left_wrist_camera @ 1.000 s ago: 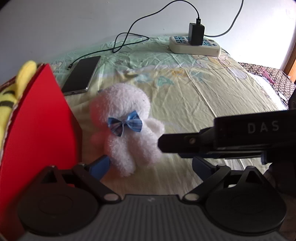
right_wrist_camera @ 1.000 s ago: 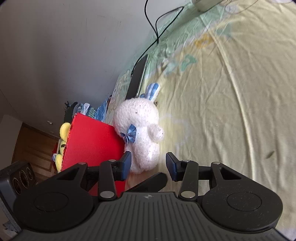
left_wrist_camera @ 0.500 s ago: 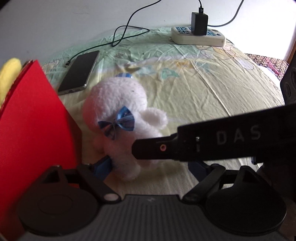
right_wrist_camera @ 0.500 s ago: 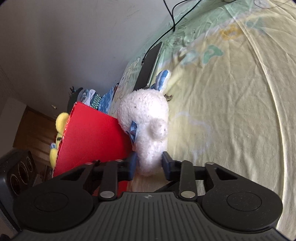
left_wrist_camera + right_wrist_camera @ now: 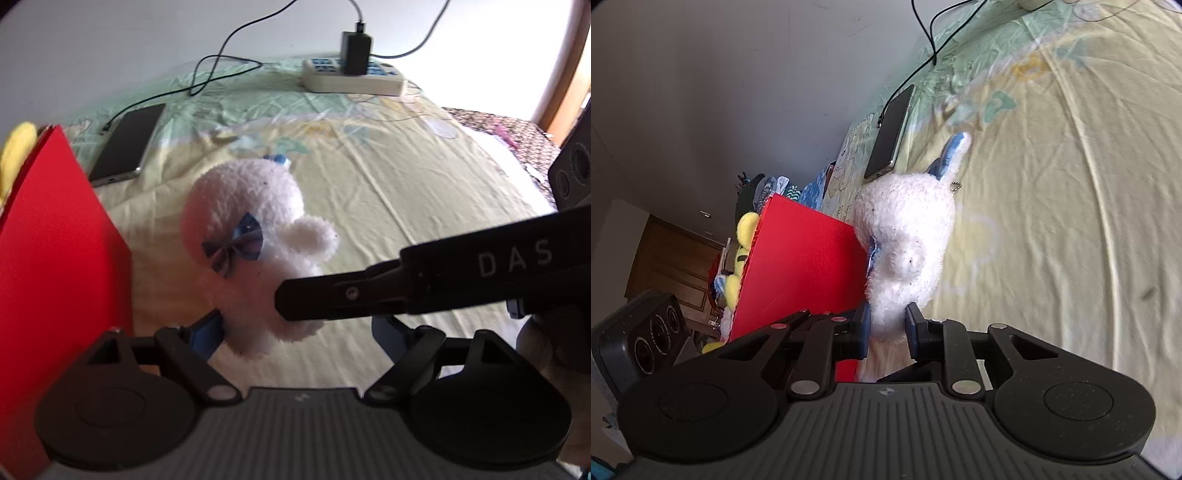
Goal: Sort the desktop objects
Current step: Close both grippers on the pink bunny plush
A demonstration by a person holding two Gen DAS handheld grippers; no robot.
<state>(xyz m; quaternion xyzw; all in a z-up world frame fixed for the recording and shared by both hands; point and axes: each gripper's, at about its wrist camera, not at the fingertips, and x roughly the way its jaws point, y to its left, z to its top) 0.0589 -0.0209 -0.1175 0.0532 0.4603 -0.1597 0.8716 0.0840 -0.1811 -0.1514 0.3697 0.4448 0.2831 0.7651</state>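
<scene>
Now my right gripper point(image 5: 888, 323) seems to pinch the white plush toy point(image 5: 905, 240), left gripper point(image 5: 295, 332) spread idle; next, lifting it into the red box point(image 5: 798, 273).

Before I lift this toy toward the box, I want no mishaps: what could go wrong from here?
The right gripper pinches only the lower end of the white plush toy, so the soft body may sag or slip out when lifted. The toy sits tight against the red box; swinging it over could nudge the box. The open left gripper is close by, and the two tools could collide.
</scene>
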